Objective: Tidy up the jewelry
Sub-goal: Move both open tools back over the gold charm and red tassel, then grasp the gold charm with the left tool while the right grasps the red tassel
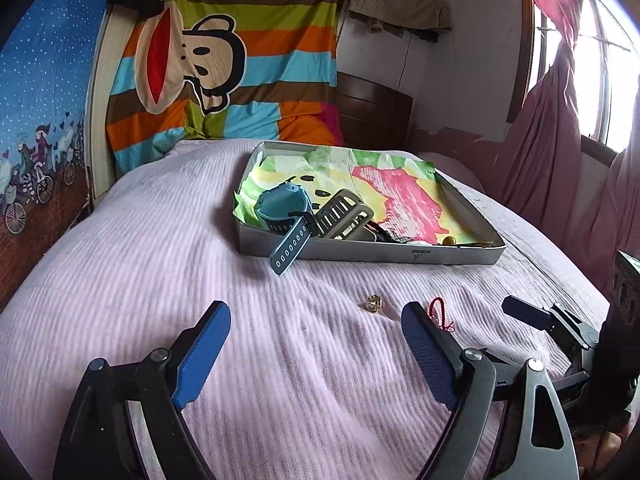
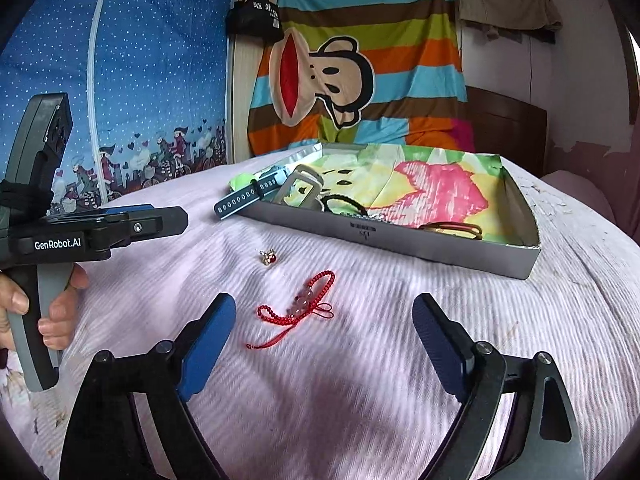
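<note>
On the bed (image 2: 400, 380), a red bracelet (image 2: 304, 304) lies before the right gripper (image 2: 324, 320), fingers wide; next, probably close on it for the box (image 2: 440, 248).

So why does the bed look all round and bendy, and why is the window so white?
Left wrist view: the fisheye lens bulges the bed and curves the box; daylight whites out the window. Right wrist view: same bulge, with a dark shadow under the open right hand-held gripper.

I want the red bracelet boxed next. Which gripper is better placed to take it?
Right. The right gripper is open with the red bracelet lying on the bedspread between its fingers. The left gripper faces the small ring instead.
</note>
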Motion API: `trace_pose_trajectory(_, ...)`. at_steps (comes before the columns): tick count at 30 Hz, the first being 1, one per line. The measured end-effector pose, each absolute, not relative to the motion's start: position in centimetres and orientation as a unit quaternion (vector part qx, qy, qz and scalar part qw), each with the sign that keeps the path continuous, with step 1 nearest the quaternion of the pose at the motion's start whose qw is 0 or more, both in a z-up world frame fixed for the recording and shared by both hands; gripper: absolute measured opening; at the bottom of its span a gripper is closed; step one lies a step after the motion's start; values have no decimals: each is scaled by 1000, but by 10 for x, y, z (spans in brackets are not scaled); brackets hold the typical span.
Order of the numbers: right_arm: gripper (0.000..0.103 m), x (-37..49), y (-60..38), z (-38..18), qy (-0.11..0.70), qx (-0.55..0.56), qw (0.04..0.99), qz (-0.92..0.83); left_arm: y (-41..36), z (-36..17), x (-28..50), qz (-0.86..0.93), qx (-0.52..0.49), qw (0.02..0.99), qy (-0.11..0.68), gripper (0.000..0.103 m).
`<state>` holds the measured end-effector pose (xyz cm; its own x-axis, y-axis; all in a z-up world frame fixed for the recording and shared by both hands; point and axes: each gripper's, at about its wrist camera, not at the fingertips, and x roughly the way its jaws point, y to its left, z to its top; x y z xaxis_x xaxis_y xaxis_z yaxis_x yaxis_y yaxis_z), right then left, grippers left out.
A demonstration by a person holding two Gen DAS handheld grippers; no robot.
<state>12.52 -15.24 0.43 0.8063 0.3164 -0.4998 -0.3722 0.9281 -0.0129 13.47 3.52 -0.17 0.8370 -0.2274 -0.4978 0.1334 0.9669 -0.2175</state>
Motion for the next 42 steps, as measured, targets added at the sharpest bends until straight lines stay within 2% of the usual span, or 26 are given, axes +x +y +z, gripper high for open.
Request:
trace_pose_trajectory(4,76,140,-145,-6,289,-61,937,188,31,-6,142,-105,-85,948,288,73)
trace_pose_trajectory(8,65,156,-141,-14,318,-61,927,188,26,-10,152,-116,-84,940,309,68)
trace_pose_trajectory(13,55,171,-149,-19,332,-34,925,181,22,-17,169,-138,-94,927,336,57)
trace_pose_trajectory(17,44,176,-157,-23,336,-12,926,173,15,-21,183,-158,-101,916,354,50)
trace_pose_trajectory(24,42,171,-159,-28,329,-8,929,169,-7,-22,195,-178,-69,910,368,40)
trace_pose_trajectory(28,42,171,-160,-28,330,-4,929,170,-18,-25,196,-173,-43,910,373,29)
trace_pose_trajectory(34,34,170,-162,-30,331,4,928,169,-18,-29,198,-161,-36,914,372,12)
trace_pose_trajectory(37,23,168,-163,-31,328,9,929,170,-14,-31,194,-162,-41,916,364,12)
trace_pose_trajectory(42,21,162,-164,-31,316,15,932,179,-12,-29,181,-154,-43,927,338,12)
